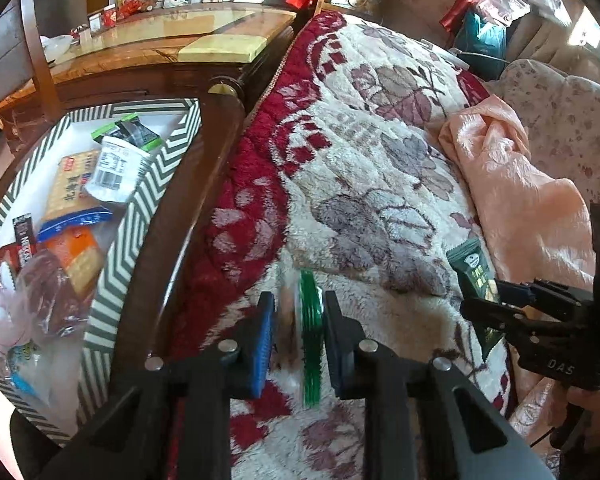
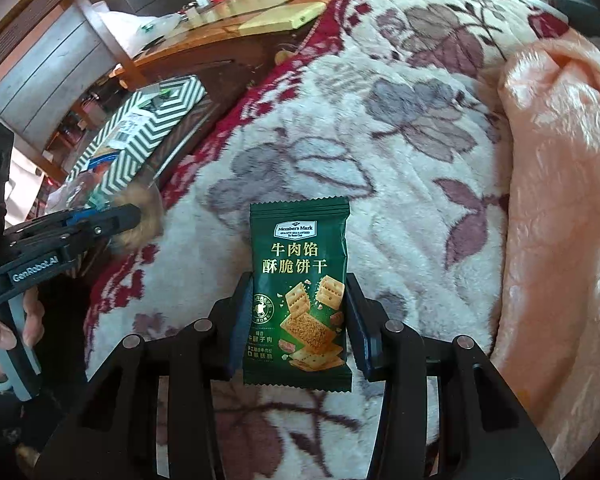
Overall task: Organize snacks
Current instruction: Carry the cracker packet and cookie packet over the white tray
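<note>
My right gripper (image 2: 298, 316) is shut on a dark green cracker packet (image 2: 300, 276), held flat above the floral blanket (image 2: 380, 140); the packet and gripper also show in the left wrist view (image 1: 474, 276). My left gripper (image 1: 298, 336) is shut on a thin snack with a green edge (image 1: 310, 336), seen edge-on and blurred, above the blanket (image 1: 360, 160). A striped box (image 1: 148, 200) holding several snack packets stands to the left on the wooden frame; it also shows in the right wrist view (image 2: 148, 136).
A peach cloth (image 1: 512, 184) lies bunched on the blanket's right side. A wooden glass-topped table (image 1: 172, 36) with photos and small items stands behind the box. Bags (image 1: 484, 36) are piled at the back right.
</note>
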Tool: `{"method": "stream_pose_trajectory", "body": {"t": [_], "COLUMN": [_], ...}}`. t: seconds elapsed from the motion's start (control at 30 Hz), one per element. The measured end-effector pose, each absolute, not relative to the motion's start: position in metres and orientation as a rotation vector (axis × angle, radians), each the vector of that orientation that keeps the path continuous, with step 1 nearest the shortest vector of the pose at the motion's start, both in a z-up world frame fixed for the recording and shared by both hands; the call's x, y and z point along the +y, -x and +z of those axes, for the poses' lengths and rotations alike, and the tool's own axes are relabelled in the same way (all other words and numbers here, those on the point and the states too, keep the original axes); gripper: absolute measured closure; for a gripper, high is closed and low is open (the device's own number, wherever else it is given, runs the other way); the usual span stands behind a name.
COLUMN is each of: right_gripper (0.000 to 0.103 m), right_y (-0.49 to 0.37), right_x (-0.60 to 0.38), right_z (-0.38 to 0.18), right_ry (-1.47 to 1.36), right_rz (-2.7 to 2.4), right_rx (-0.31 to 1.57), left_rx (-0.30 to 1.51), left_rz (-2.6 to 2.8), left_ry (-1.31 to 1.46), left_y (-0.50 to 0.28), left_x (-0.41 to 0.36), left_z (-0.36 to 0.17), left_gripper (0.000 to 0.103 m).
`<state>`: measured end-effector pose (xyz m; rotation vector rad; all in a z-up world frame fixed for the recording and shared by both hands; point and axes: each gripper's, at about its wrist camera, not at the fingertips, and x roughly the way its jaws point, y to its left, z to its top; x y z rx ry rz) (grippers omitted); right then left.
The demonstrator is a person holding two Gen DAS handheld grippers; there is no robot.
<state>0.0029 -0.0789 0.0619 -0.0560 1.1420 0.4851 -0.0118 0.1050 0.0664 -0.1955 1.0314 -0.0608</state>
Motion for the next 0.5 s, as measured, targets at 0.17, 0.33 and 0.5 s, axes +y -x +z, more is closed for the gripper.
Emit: {"method": "stream_pose_trajectory", "body": {"t": [0.17, 0.33, 0.5], "right_gripper": [0.061, 0.061, 0.061], "right_y": [0.0, 0.003, 0.004], "right_x": [-0.066, -0.059, -0.059], "right_z": [0.067, 0.067, 0.067], "right_ry": [0.076, 0.091, 0.09], "right_rz": [0.503, 0.509, 0.509], "right_rx": [1.138, 1.144, 1.146], "left_rx": [1.021, 1.053, 1.05], "left_rz": [-0.068, -0.084, -0.094], "left_ry": [0.201, 0.266, 0.299], "left_y": [0.02, 0.022, 0.027], "left_x": [0.109, 0.12, 0.126], "left_z": [0.068, 0.059, 0.061], "left_gripper": [0.077, 0.078, 0.078]}}
